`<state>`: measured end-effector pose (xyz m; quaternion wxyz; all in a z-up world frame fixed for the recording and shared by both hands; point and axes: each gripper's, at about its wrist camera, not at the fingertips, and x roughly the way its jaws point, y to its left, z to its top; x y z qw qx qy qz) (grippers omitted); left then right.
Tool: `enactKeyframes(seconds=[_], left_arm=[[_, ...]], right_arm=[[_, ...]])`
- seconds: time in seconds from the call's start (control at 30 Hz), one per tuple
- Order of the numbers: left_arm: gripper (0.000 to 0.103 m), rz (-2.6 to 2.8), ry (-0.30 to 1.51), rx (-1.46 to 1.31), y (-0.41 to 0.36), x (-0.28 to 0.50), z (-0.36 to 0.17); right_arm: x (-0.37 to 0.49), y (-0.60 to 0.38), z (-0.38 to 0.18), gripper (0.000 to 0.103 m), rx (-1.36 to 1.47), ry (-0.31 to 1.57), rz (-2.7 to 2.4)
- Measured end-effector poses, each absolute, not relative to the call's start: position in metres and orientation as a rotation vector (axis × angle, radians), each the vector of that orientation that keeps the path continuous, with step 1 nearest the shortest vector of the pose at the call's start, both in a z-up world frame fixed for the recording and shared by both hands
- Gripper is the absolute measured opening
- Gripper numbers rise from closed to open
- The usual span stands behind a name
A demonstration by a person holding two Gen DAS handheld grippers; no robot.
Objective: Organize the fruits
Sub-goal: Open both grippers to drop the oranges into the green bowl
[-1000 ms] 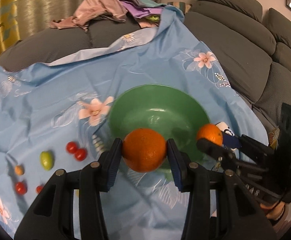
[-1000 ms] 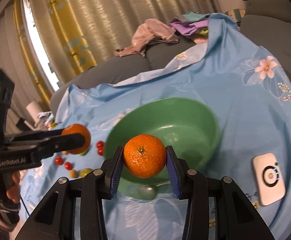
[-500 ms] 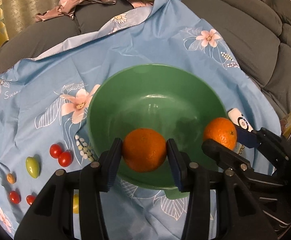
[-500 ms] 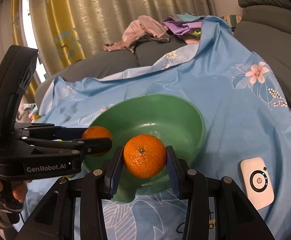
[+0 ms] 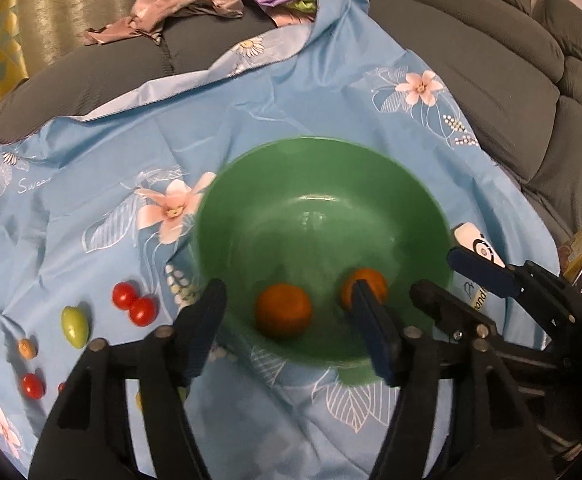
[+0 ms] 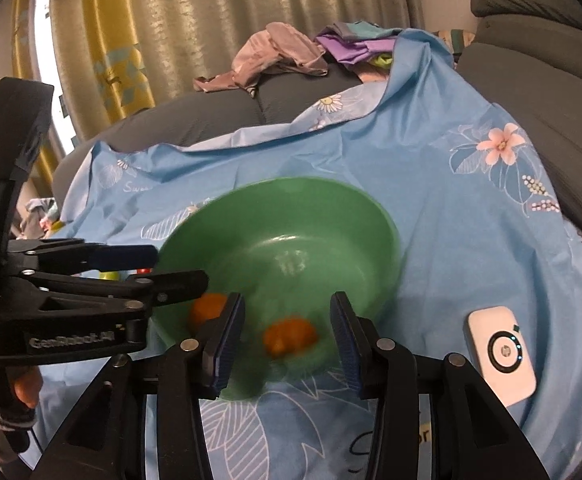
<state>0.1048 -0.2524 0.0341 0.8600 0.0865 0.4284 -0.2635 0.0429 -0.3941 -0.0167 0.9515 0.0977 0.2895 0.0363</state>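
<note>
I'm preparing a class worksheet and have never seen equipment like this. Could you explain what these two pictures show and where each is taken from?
There is no robot here. A person holds a two-finger clamp in each hand, and each clamp carries a wide-angle camera looking along its fingers. One picture comes from the left gripper, the other from the right gripper.

A blue flowered cloth covers a grey sofa, and a green bowl sits on it. An orange and a second orange lie in the bowl. Small tomatoes, a green fruit and a white device lie on the cloth.

Both grippers are open and hold nothing. The left gripper's jaws have just been opening.
</note>
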Motion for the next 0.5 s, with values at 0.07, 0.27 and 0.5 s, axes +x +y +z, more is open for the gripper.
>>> enactKeyframes(seconds=[0.07,0.27,0.5], left_arm=[[0.079,-0.548,0.897,0.166,-0.245,0.098,0.037],[0.087,-0.549,0.912,0.049,-0.202,0.068,0.045],[0.089,-0.526,0.952,-0.288,-0.126,0.041,0.039]], right_arm=[[0.037,-0.393,-0.012,0.045,0.204,0.579,0.074],[0.020,-0.383,-0.001,0.045,0.236,0.538,0.142],[0.003,-0.359,0.001,0.045,0.226,0.552,0.203]])
